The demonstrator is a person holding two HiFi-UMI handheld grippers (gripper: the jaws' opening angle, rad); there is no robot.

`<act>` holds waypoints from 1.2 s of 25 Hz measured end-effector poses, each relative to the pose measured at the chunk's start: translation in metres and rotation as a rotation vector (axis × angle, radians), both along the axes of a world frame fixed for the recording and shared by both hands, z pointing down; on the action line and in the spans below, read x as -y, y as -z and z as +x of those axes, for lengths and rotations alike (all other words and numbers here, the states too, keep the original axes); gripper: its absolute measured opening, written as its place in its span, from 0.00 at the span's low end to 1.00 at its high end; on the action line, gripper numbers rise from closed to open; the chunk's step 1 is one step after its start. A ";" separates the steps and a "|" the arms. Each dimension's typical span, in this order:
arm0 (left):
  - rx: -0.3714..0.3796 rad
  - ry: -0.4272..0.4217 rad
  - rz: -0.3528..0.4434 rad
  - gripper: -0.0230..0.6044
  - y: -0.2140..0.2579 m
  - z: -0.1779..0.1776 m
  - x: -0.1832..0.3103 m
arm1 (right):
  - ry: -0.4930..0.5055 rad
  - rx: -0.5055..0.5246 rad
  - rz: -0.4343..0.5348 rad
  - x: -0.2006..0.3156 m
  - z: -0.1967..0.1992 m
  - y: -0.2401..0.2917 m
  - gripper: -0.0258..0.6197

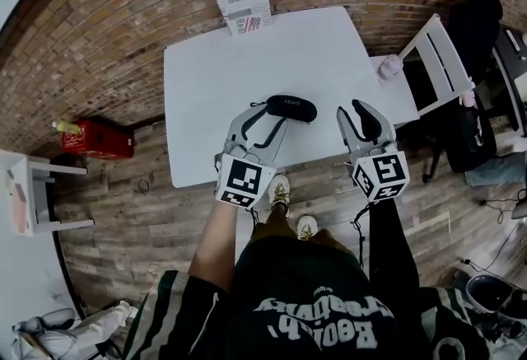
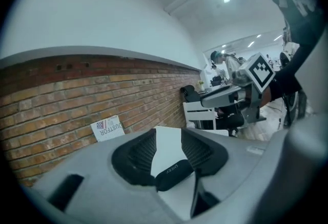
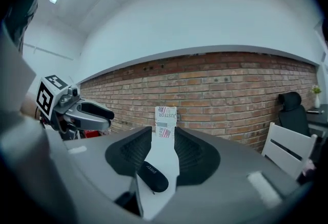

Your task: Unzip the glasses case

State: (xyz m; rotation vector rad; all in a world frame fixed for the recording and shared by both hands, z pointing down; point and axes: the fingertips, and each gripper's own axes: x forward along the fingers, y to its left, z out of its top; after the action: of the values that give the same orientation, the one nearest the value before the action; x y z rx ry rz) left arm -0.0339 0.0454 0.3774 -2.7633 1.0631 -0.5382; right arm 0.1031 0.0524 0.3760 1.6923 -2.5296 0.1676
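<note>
Glasses case (image 3: 152,174) lettering is legible only in the gripper views.

The person is wearing a dark jersey (image 1: 317,284) with white lettering, green-and-white striped sleeves (image 1: 160,319), a black sleeve (image 1: 387,231) covering the right forearm, and pale sneakers (image 1: 280,190). The left gripper (image 1: 262,121) and right gripper (image 1: 355,123) are showing grey shells with black ribbed pads (image 2: 139,154). Each is carrying a white cube (image 1: 244,182) with black square markers.
</note>
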 end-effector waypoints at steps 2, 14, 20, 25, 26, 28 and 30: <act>0.038 -0.060 -0.042 0.29 -0.018 0.003 0.017 | 0.028 -0.019 -0.056 0.018 -0.010 -0.014 0.28; 0.294 -0.411 -0.263 0.29 -0.128 0.028 0.068 | -0.008 -0.135 -0.366 0.064 -0.034 -0.113 0.36; 0.406 -0.536 -0.293 0.29 -0.166 0.046 0.061 | 0.015 -0.152 -0.532 0.047 -0.035 -0.179 0.37; 0.482 -0.567 -0.283 0.29 -0.188 0.052 0.063 | 0.055 -0.143 -0.635 0.035 -0.044 -0.222 0.37; 0.496 -0.569 -0.282 0.29 -0.193 0.052 0.063 | 0.063 -0.136 -0.652 0.034 -0.047 -0.229 0.37; 0.516 -0.569 -0.284 0.29 -0.200 0.053 0.064 | 0.071 -0.120 -0.682 0.033 -0.051 -0.241 0.36; 0.527 -0.558 -0.283 0.29 -0.205 0.053 0.065 | 0.069 -0.114 -0.706 0.034 -0.055 -0.250 0.34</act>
State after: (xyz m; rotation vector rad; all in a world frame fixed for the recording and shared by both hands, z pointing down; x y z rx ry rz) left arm 0.0192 -0.0192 0.5822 -2.7018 0.1011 -1.2878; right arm 0.0484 0.0189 0.6260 1.2796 -2.0695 0.8167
